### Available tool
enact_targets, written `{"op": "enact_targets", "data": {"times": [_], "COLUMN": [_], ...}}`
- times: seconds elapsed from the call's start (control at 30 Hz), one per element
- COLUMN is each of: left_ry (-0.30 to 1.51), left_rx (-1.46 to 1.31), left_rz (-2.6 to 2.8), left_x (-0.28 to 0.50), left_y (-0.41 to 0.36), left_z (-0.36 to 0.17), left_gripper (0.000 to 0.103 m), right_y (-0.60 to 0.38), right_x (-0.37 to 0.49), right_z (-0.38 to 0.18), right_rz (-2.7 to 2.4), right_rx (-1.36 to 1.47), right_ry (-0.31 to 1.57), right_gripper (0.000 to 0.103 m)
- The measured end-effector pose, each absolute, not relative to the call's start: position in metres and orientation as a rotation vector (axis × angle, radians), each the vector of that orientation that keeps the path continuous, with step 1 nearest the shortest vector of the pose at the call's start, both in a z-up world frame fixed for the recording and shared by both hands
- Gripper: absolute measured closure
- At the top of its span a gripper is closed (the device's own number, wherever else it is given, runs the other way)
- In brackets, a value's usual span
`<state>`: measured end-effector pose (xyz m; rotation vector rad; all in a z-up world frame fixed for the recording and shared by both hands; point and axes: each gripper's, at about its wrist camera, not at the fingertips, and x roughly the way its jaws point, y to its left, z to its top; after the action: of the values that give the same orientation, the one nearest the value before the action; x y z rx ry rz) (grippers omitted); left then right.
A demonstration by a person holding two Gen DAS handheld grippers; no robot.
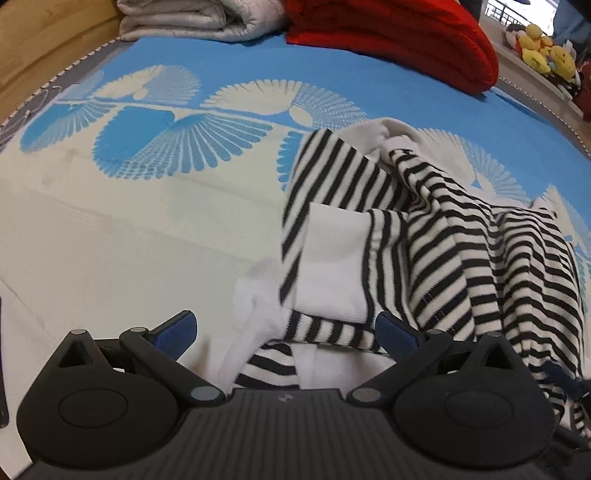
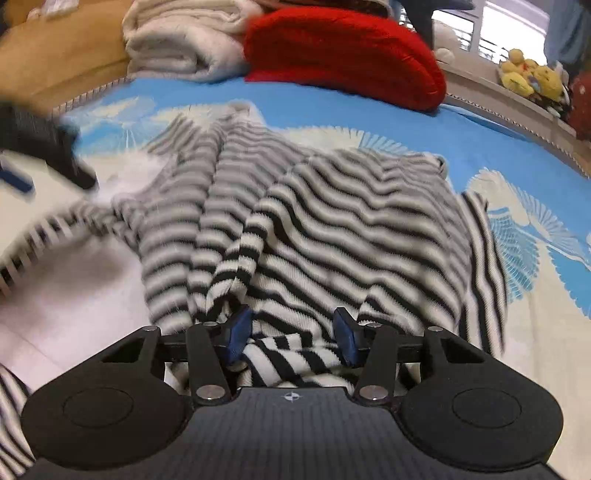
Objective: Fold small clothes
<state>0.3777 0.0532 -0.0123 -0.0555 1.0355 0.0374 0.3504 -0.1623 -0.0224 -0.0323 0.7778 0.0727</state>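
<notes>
A black-and-white striped garment (image 1: 461,251) with white panels lies crumpled on the bed sheet (image 1: 129,229), to the right in the left wrist view. My left gripper (image 1: 286,326) stands wide open low over the garment's near hem, and its pads touch no cloth. In the right wrist view the same garment (image 2: 332,206) spreads ahead in loose folds. My right gripper (image 2: 291,330) is about half open right at the cloth. A striped fold lies between its fingers, but the pads do not squeeze it. The left gripper's blurred black housing (image 2: 44,144) shows at the upper left.
A red knitted blanket (image 1: 399,37) and a folded grey quilt (image 1: 192,18) sit at the far end of the bed. Wooden boards (image 1: 37,40) border the far left. Yellow plush toys (image 1: 546,55) lie on a ledge at the far right.
</notes>
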Motion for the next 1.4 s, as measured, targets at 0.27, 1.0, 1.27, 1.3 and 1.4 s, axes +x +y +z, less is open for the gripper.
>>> {"op": "enact_targets", "data": {"times": [0.27, 1.0, 1.27, 1.3, 1.4], "left_ry": [0.962, 1.05, 1.077, 1.065, 1.019], "left_rx": [0.054, -0.154, -0.088, -0.09, -0.1], "left_rz": [0.02, -0.258, -0.23, -0.245, -0.288], "left_x": [0.362, 0.165, 0.149, 0.144, 0.134], "left_y": [0.047, 0.107, 0.083, 0.08, 0.079], "left_z": [-0.005, -0.044, -0.051, -0.046, -0.03], "left_gripper": [0.0, 0.0, 0.029, 0.061, 0.088], "right_y": [-0.185, -0.254, -0.252, -0.251, -0.249], "right_x": [0.352, 0.128, 0.13, 0.131, 0.127], "right_z": [-0.036, -0.035, -0.052, -0.052, -0.045], "right_rz": [0.046, -0.191, -0.191, -0.173, -0.087], "right_rx": [-0.021, 0.235, 0.286, 0.275, 0.276], "right_ry": [0.836, 0.941, 0.996, 1.011, 1.024], "right_gripper": [0.034, 0.015, 0.014, 0.019, 0.071]}}
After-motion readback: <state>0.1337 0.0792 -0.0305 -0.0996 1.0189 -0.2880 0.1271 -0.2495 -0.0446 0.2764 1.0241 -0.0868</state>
